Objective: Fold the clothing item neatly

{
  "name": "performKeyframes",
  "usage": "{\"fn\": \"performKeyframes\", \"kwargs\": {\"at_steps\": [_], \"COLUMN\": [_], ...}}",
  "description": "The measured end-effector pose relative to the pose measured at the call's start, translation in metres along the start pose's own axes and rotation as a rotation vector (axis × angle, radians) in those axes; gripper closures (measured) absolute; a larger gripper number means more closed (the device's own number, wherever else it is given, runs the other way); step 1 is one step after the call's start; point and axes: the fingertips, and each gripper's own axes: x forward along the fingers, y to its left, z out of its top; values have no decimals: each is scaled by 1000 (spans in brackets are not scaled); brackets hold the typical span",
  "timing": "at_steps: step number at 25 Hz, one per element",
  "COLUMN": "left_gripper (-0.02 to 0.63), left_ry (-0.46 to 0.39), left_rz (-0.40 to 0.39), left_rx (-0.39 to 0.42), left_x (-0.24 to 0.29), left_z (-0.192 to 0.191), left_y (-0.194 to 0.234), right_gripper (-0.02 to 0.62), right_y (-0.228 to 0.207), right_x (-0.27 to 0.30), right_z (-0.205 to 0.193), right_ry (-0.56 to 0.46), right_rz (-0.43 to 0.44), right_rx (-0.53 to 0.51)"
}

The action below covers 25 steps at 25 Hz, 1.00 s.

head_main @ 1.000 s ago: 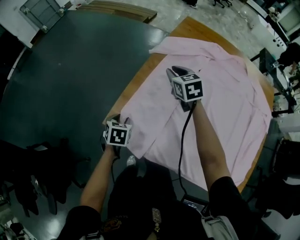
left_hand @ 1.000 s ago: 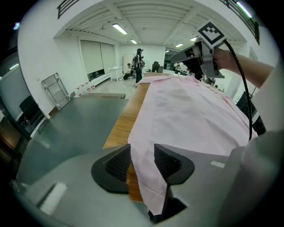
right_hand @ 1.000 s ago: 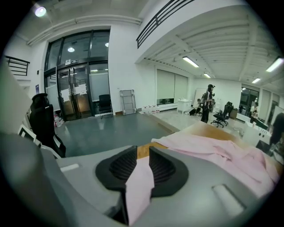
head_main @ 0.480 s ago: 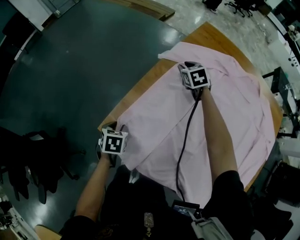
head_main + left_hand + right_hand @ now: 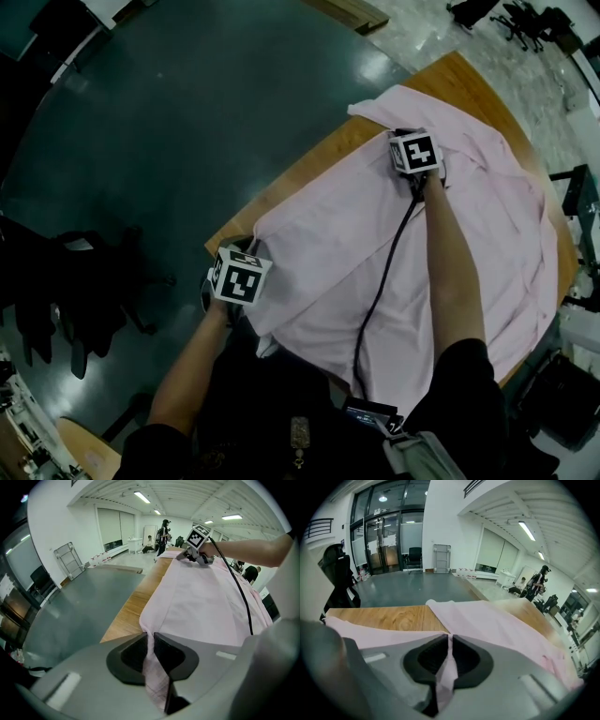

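Note:
A pale pink shirt (image 5: 469, 216) lies spread over a wooden table (image 5: 309, 169). My left gripper (image 5: 234, 272) sits at the shirt's near left corner; in the left gripper view (image 5: 151, 641) its jaws have just been closing and now pinch the pink hem (image 5: 152, 667). My right gripper (image 5: 409, 141) is far up the shirt's left edge, near the far corner. In the right gripper view (image 5: 450, 644) its jaws have also just been closing and pinch a raised fold of pink cloth (image 5: 447, 667). The left gripper view also shows the right gripper (image 5: 194, 552) at the far end.
The table edge (image 5: 272, 202) runs along the shirt's left side, with dark glossy floor (image 5: 187, 112) beyond it. Black chairs (image 5: 56, 300) stand at the left. A black cable (image 5: 380, 291) runs along the right arm. People stand far off in the room (image 5: 164, 529).
The right gripper has travelled away along the shirt's left edge toward the far corner and come down onto the cloth. The left gripper has stayed at the near corner.

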Motion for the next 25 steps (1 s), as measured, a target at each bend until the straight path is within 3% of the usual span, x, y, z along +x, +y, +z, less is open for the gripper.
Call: {"fn": "performKeyframes", "kwargs": {"at_steps": [2,14,25], "left_gripper": [555,560,566], "left_ry": [-2,-107,-285], "left_rz": [-3,-22,-172], "left_rx": [-4,11,122], "left_x": [-1,-40,-101], "left_z": [-1,-1,-2], "left_y": [-1,-11,-67], "right_gripper": [586,591,591], "right_y": [1,-6,-29], "right_x": [-3,-75,-169], "right_z": [-1,-1,-42], "right_ry": [8,-75,-132], "right_rz": [6,-32,-180], "right_rx": [-2,77,274]}}
